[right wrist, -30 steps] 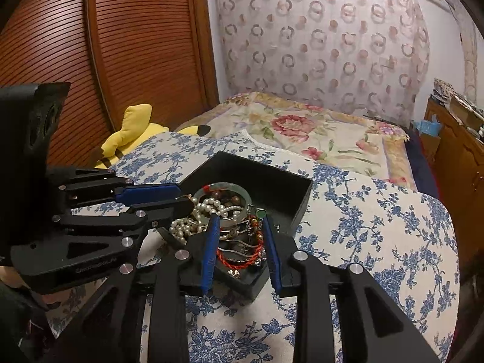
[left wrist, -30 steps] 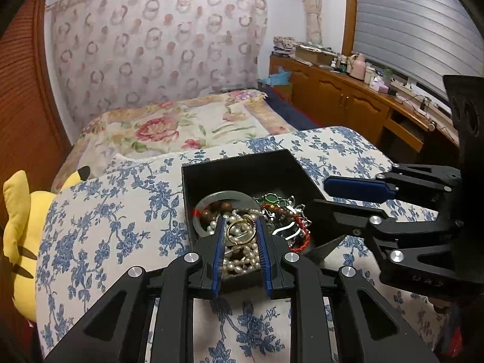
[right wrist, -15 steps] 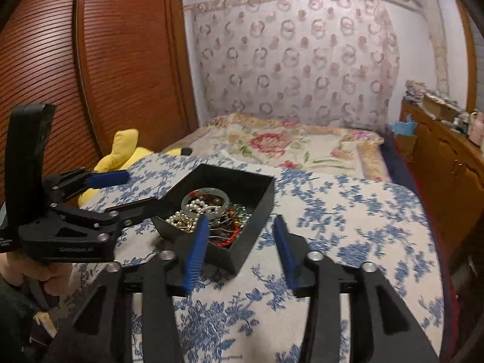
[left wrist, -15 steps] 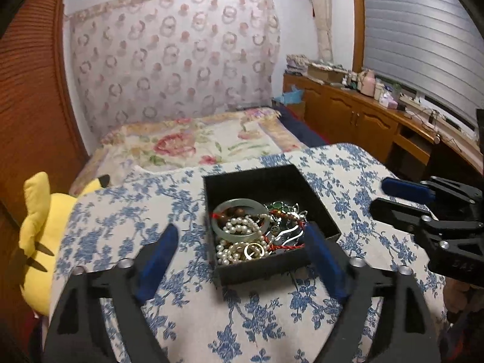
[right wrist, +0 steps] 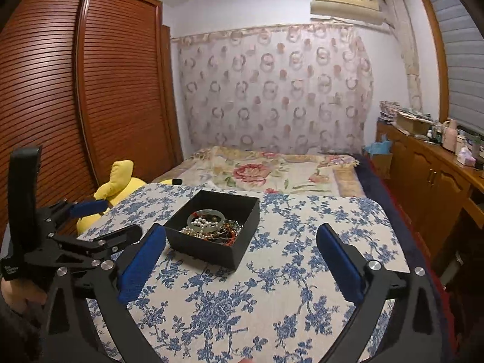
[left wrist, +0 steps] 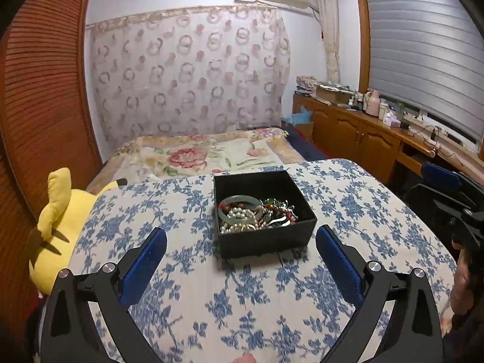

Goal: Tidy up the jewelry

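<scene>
**Both tongs spread, nothing between the pads**

Our left tongs (left wrist: pixel 241 252) are opening, their jaws spread wide, and only patterned cloth shows between the blue pads (left wrist: pixel 142 267). Our right tongs (right wrist: pixel 241 251) are opening too, and no object sits between their pads (right wrist: pixel 338 261) either.

Ahead of the left tongs, just beyond the fingertips and slightly right of the midline, sits the open black square cardboard box (left wrist: pixel 266 240). It rests on the white tablecloth printed with blue flowers (left wrist: pixel 242 302), apart from both pads. Inside it lies the tangled heap of jewelry (left wrist: pixel 257 213): a pale green jade bangle (left wrist: pixel 239 208) on the side left of our left tongs, a strand of white pearls (left wrist: pixel 239 213) lying across it, a gold ring (left wrist: pixel 248 227) toward the near wall, and red and green beaded pieces (left wrist: pixel 279 208) to the right.

From the right tongs the same box stands ahead and left of centre, close beyond the left pad, one corner turned toward us. The left tongs show at the far left of that view, gripped by a hand (right wrist: pixel 21 293).

Left of both tongs, past the cloth's edge, lies a yellow plush toy with black-tipped ears (left wrist: pixel 57 227). Beyond the box stretches a bed with a floral quilt (left wrist: pixel 208 154).
</scene>
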